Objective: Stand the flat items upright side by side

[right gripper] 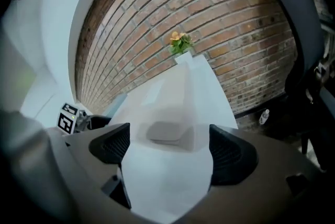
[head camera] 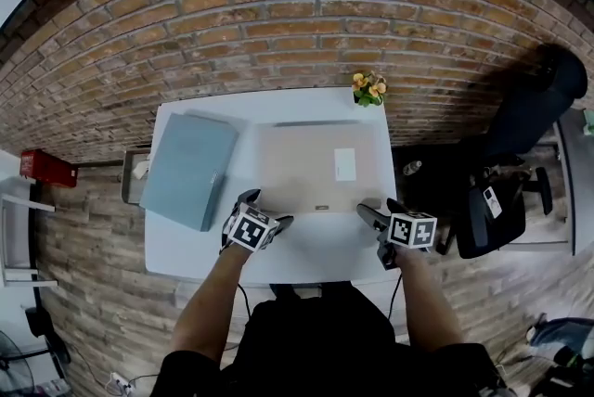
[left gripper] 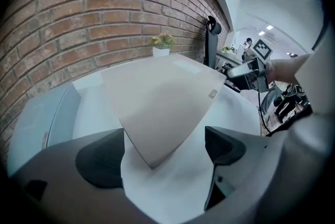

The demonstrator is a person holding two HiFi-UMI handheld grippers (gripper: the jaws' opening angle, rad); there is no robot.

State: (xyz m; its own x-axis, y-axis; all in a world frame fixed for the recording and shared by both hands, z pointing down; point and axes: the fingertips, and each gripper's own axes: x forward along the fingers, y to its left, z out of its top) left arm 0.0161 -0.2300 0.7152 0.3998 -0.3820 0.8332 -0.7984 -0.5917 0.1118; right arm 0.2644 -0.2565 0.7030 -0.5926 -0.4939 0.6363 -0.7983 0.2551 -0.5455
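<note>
- the flat beige rectangular board [head camera: 316,165] lies flat mid-way on the white table [head camera: 306,249]; a flat grey-blue rectangular folder [head camera: 188,168] lies flat just to its left.
- left tongs [left gripper: 162,152] stand apart around the board's near corner, not pressing.
- right tongs [right gripper: 167,152] stand apart, empty, near the other corner.
- likely step: taking hold; next, pinch the near edge and tip it upright.

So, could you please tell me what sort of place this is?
Likely an office or workroom: a white table against a brick wall, a black office chair beside it, and a small pot of flowers at the table's far edge.
</note>
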